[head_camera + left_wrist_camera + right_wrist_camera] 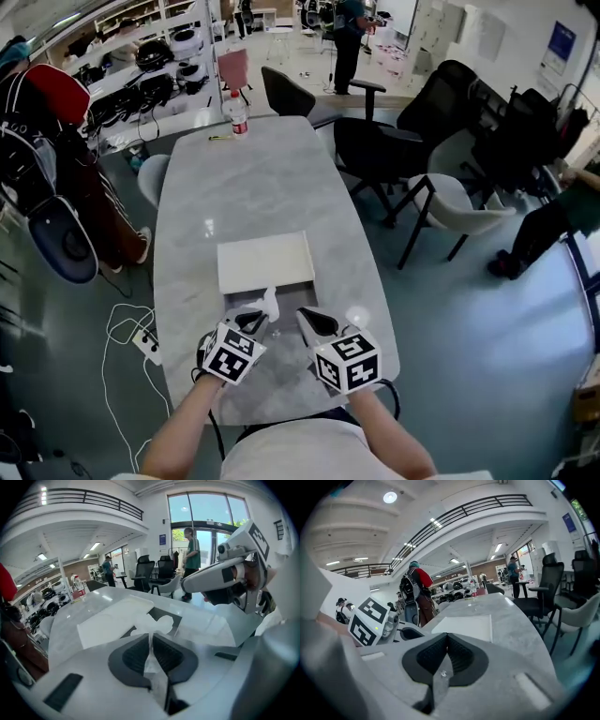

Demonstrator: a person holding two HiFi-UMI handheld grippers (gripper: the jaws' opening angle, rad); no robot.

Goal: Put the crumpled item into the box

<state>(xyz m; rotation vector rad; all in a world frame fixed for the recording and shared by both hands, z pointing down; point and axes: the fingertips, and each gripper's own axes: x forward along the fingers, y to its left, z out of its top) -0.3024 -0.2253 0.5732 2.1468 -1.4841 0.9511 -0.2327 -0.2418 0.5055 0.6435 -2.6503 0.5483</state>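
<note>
Grey, marble-patterned stone forms the top of the long bench (253, 187), and a shallow white box (266, 265) lies flat on its near half, open side up. The left gripper (151, 637) hangs just short of the box's near edge, its jaws pinched on the crumpled item (271, 302), a thin white wad like tissue. In the left gripper view the dark ribbed pads press on the item from both sides. Its loose end stands up beyond the jaw tips, towards the box. From the head view the item sits right at the box's near rim; I cannot tell whether it is over the rim or still outside it.

Just beside the left gripper, on its right and at about the same height, the right gripper (446, 641) points the same way, with its jaws closed together and nothing between them. The person's bare forearms reach in from the bottom of the head view.

At the far end of the bench stands a clear bottle (238, 112) with a red label. Dark office chairs (375, 150) stand to the right of the bench, and a white cable (127, 323) lies coiled on the floor to its left.
</note>
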